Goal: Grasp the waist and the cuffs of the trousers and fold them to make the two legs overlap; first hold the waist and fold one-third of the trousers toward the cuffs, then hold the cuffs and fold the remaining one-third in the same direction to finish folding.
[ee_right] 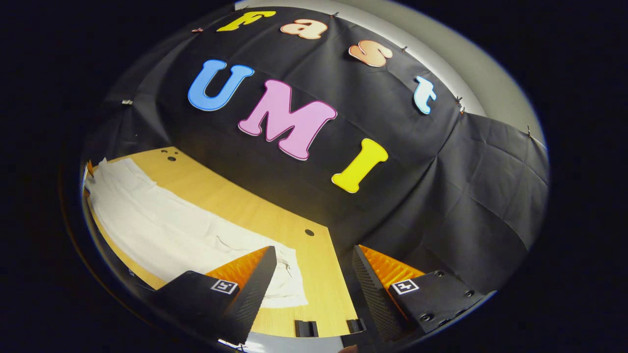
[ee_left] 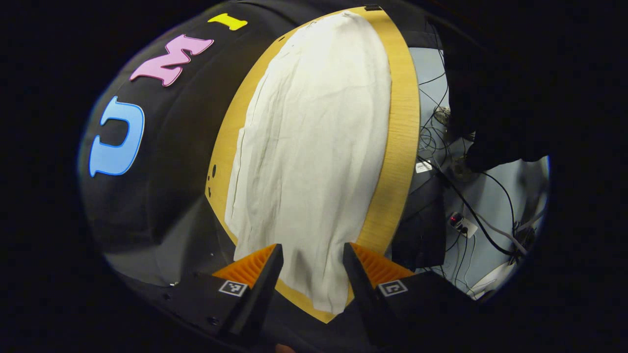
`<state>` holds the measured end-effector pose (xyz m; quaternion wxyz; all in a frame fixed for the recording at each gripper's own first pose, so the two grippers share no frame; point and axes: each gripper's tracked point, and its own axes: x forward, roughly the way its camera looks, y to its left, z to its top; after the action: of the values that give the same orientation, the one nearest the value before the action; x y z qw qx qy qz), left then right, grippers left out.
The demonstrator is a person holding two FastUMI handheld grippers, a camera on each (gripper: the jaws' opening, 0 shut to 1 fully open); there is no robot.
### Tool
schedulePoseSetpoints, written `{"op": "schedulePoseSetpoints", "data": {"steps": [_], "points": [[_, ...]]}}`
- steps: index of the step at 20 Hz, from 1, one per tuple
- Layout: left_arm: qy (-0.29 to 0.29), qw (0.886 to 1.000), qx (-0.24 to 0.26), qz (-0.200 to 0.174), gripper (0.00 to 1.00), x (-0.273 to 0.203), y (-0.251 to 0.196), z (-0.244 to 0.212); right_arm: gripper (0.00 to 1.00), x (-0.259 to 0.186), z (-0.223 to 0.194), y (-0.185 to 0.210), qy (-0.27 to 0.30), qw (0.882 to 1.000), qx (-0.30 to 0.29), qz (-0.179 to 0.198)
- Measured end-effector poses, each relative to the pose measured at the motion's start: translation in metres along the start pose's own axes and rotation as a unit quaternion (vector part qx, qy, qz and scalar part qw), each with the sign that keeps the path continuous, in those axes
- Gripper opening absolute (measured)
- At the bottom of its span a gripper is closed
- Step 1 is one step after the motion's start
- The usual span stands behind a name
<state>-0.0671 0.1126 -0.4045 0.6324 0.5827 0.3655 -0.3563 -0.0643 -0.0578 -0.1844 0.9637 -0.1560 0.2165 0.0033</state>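
Trousers (ee_left: 314, 147) lie flat along counter (ee_left: 400, 147), near end between left gripper (ee_left: 313, 260) fingers, spread wide, not touching cloth. Right gripper (ee_right: 314, 269) fingers also spread, hovering over counter by trousers' end, w/ nothing held

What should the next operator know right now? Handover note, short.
Left tool: open, above one end of the trousers, holding nothing.
Right tool: open, empty, over the other end near the table edge.
Trousers: pale, lying lengthwise on the wooden table, apparently with legs already overlapped in one long strip.
Done: probably the leg-over-leg fold.
Left: fold the waist third toward the cuffs, then the cuffs third.
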Motion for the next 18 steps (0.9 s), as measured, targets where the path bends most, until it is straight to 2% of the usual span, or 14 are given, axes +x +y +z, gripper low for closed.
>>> {"op": "schedulePoseSetpoints", "data": {"steps": [1, 2, 3, 4, 5, 7, 9, 11, 15, 18], "points": [[0.002, 1.0, 0.0, -0.005, 0.64, 0.004, -0.001, 0.002, 0.97, 0.002, -0.008, 0.0, 0.004, 1.0, -0.013, 0.005], [0.005, 1.0, 0.002, -0.012, 0.56, 0.009, -0.004, 0.003, 0.97, 0.005, -0.015, 0.003, 0.008, 0.999, -0.029, 0.013], [0.008, 1.0, 0.006, -0.017, 0.33, 0.013, -0.005, 0.004, 0.97, 0.007, -0.024, 0.006, 0.011, 0.999, -0.046, 0.022], [0.007, 1.0, 0.013, -0.014, 0.26, 0.014, -0.004, 0.005, 0.97, 0.01, -0.035, 0.01, 0.018, 0.997, -0.064, 0.03], [0.009, 1.0, 0.019, -0.014, 0.1, 0.017, -0.002, 0.006, 0.97, 0.013, -0.048, 0.015, 0.025, 0.995, -0.083, 0.044], [0.011, 0.999, 0.02, -0.025, 0.08, 0.018, -0.003, 0.006, 0.96, 0.015, -0.077, 0.029, 0.039, 0.988, -0.128, 0.077], [0.016, 0.999, 0.012, -0.039, 0.06, 0.017, -0.004, 0.007, 0.96, 0.017, -0.107, 0.042, 0.05, 0.975, -0.184, 0.115], [0.022, 0.998, 0.001, -0.055, 0.06, 0.018, -0.004, 0.009, 0.96, 0.021, -0.138, 0.055, 0.061, 0.956, -0.241, 0.153], [0.028, 0.998, -0.005, -0.056, 0.06, 0.017, -0.003, 0.01, 0.95, 0.034, -0.202, 0.072, 0.084, 0.907, -0.349, 0.22], [0.036, 0.997, -0.008, -0.06, 0.06, 0.018, -0.003, 0.009, 0.95, 0.051, -0.237, 0.08, 0.099, 0.881, -0.386, 0.254]]}}
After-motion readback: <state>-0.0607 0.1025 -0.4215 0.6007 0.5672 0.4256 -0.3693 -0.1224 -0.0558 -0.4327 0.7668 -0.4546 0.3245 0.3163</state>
